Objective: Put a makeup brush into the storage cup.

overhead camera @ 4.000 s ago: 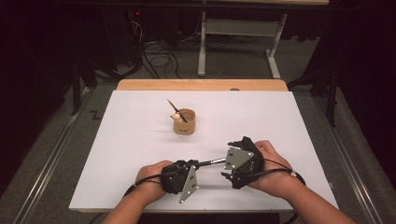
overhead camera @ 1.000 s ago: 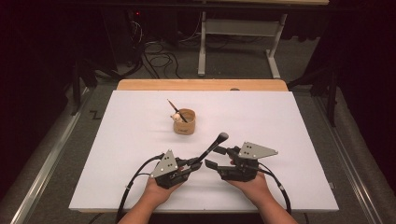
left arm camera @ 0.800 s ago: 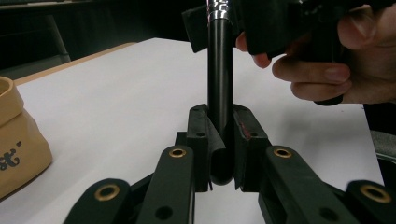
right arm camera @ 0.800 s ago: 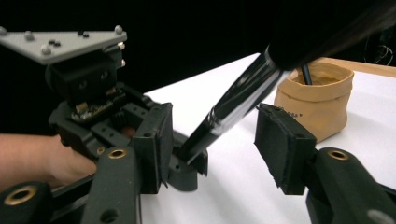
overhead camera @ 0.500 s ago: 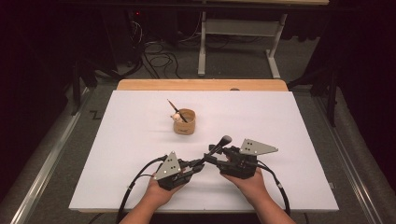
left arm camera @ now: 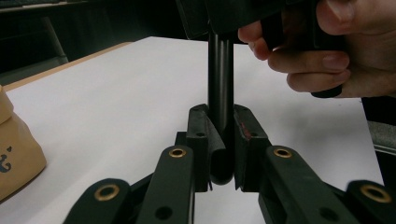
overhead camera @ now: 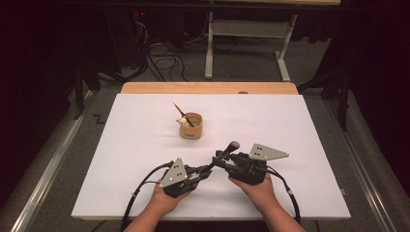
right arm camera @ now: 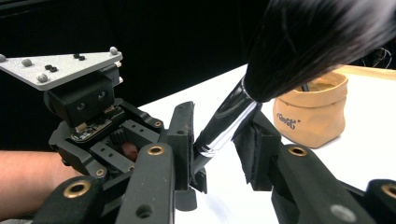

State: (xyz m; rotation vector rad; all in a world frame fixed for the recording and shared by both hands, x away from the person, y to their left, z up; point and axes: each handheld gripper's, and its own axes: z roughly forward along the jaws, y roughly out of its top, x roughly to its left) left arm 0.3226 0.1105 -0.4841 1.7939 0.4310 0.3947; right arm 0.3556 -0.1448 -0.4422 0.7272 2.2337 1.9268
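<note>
Handover of a makeup brush (overhead camera: 223, 154) between two hand-held grippers, seen from above at the near edge of the white table (overhead camera: 300, 145). Left gripper (overhead camera: 205, 170): jaws together on the butt end of the brush's dark handle, as the left gripper view confirms (left arm camera: 220, 93). Right gripper (overhead camera: 220, 163): jaws apart, standing either side of the brush's shiny ferrule (right arm camera: 219, 135); one jaw lies against it, the other is clear, so no grip is made there. Brush attitude: tilted up and away from the person, with its black bristle head (right arm camera: 317, 42) raised above the tabletop. Tan holder cup (overhead camera: 192, 126), farther back at mid-table, already contains another thin brush and a small pale object that is too small to tell. Judged step: transfer of the brush from one gripper to the other, probably ahead of placing it in the cup. Next move calls for the right jaws to close squarely on the ferrule before the left pair lets go.
</note>
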